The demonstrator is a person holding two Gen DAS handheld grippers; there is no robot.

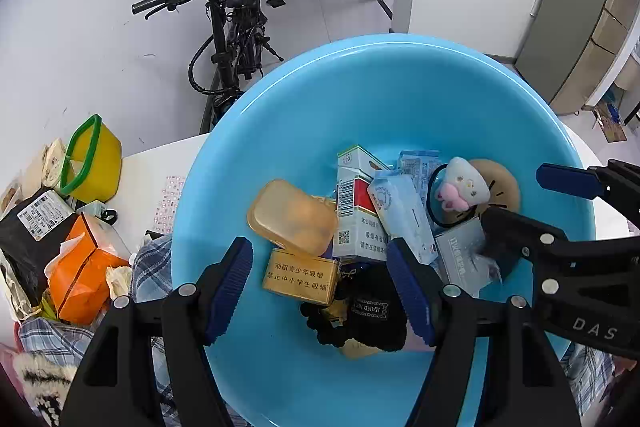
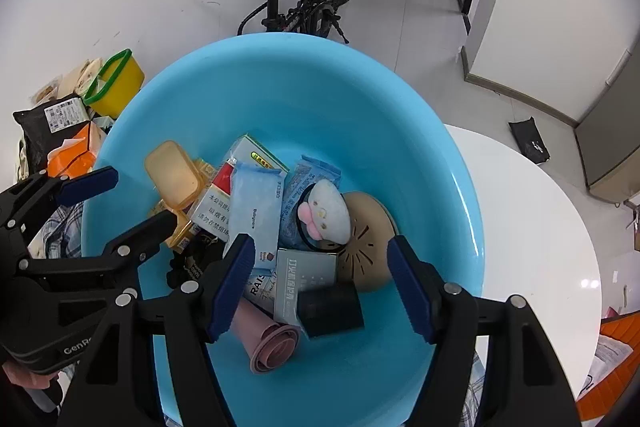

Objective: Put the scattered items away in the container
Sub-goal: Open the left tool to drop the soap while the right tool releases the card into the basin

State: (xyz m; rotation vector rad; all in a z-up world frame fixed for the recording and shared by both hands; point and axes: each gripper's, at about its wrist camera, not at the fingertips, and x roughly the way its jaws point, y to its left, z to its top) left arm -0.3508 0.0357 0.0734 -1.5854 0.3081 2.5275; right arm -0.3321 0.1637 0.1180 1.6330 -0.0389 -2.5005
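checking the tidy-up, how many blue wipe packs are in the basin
2. One wipe pack lies mid-basin over the cigarette boxes; the second wipe pack sits behind it, under the plush toy. More may be buried.

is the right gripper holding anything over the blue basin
No, the right gripper is open with nothing between its fingers, above the blue basin where a black box lies.

Left gripper [image 1: 320,287]: matte black plastic frame, two angular arms, white "DAS"-style lettering unseen here.
Left fingers [image 1: 230,291]: ribbed dark-blue pads.
Screws: round silver heads at the arm joints.
Right gripper [image 2: 322,289]: same black frame, blue ribbed pads [image 2: 408,291], silver screws.
Markings: white "DAS", "GenR…" lettering on bodies.
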